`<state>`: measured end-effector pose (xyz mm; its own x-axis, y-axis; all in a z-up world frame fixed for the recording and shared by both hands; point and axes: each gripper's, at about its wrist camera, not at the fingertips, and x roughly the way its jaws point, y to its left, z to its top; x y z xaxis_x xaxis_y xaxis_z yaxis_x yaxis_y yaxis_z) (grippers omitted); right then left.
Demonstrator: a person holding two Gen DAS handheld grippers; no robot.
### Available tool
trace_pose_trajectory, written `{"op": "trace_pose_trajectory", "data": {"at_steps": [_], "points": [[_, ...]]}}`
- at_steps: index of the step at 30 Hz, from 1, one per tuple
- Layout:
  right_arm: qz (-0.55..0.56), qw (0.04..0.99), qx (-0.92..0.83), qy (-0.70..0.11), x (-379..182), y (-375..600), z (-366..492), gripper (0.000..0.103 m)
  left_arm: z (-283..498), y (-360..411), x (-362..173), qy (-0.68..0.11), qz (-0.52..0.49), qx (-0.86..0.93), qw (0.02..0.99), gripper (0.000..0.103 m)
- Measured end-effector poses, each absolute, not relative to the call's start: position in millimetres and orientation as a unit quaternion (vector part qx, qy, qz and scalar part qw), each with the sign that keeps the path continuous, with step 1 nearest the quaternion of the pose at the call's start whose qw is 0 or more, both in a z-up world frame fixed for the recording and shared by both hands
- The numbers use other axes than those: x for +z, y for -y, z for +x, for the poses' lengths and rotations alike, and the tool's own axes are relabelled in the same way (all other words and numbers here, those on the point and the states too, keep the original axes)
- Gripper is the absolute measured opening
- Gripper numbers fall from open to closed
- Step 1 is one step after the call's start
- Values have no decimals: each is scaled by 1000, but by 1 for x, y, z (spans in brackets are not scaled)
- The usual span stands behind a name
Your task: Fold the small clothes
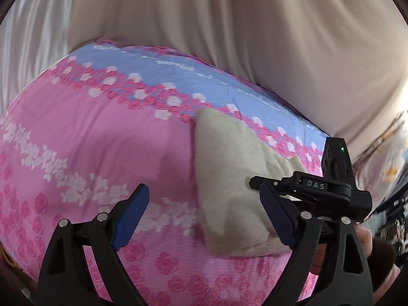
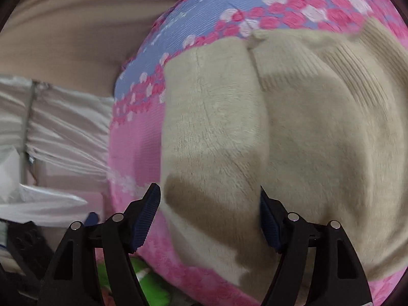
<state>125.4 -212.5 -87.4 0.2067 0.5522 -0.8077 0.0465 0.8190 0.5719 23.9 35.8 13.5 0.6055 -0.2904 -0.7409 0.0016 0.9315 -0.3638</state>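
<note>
A small beige knit garment lies folded on a pink and blue rose-print bedspread. In the right wrist view the garment fills most of the frame, with a ribbed band at the upper right. My left gripper is open and empty, its blue pads wide apart, just left of the garment's near edge. My right gripper is open and empty, hovering low over the garment's near left corner. The right gripper's black body also shows in the left wrist view, over the garment's right side.
A beige curtain hangs behind the bed. White fabric lies left of the bedspread. A green item shows below the bed edge. Clutter sits at the far right.
</note>
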Motion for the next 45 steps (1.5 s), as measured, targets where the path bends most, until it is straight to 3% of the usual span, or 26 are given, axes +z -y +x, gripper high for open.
{"op": "trace_pose_trajectory", "data": {"at_steps": [1,2,3,9,10,12,15,18,20,21,23,25,32,34,39,41,45], "points": [[241,735,173,-610,-90,209,128,57,22,-41,13,-435,-168,-79,881,86],[245,731,175,-612,-91,209,130,18,20,-43,16,-433,-168,-77,882,86],[251,733,171,-609,-89,212,131,12,19,-46,18,-431,-166,-75,884,86],[157,828,132,-521,-13,245,103,15,19,-45,21,-422,-156,-83,889,86],[131,834,117,-524,-19,254,99,19,20,-43,20,-424,-155,-85,888,86],[86,818,85,-562,-56,265,101,57,23,-36,14,-430,-153,-88,885,86],[91,803,53,-586,-86,281,99,56,30,-22,7,-446,-149,-101,877,86],[135,803,47,-579,-92,290,95,71,33,-9,6,-449,-136,-115,876,86],[154,788,53,-594,-106,291,98,73,36,-3,2,-457,-138,-125,870,86],[169,785,51,-594,-110,293,99,70,37,-1,0,-460,-140,-128,867,86],[212,776,69,-590,-106,296,102,25,39,1,0,-463,-143,-131,865,86],[229,782,84,-573,-82,289,100,20,39,2,3,-458,-143,-133,867,86],[170,879,120,-429,69,293,57,19,43,4,25,-433,-166,-168,870,86],[142,887,69,-434,58,312,45,22,43,10,27,-431,-166,-176,869,86],[190,790,-11,-583,-91,366,52,24,50,40,4,-474,-152,-191,846,86],[227,811,-17,-540,-73,370,41,24,51,52,-3,-492,-137,-192,838,86],[187,856,-8,-482,-12,352,33,24,50,69,-9,-499,-122,-194,836,86]]}}
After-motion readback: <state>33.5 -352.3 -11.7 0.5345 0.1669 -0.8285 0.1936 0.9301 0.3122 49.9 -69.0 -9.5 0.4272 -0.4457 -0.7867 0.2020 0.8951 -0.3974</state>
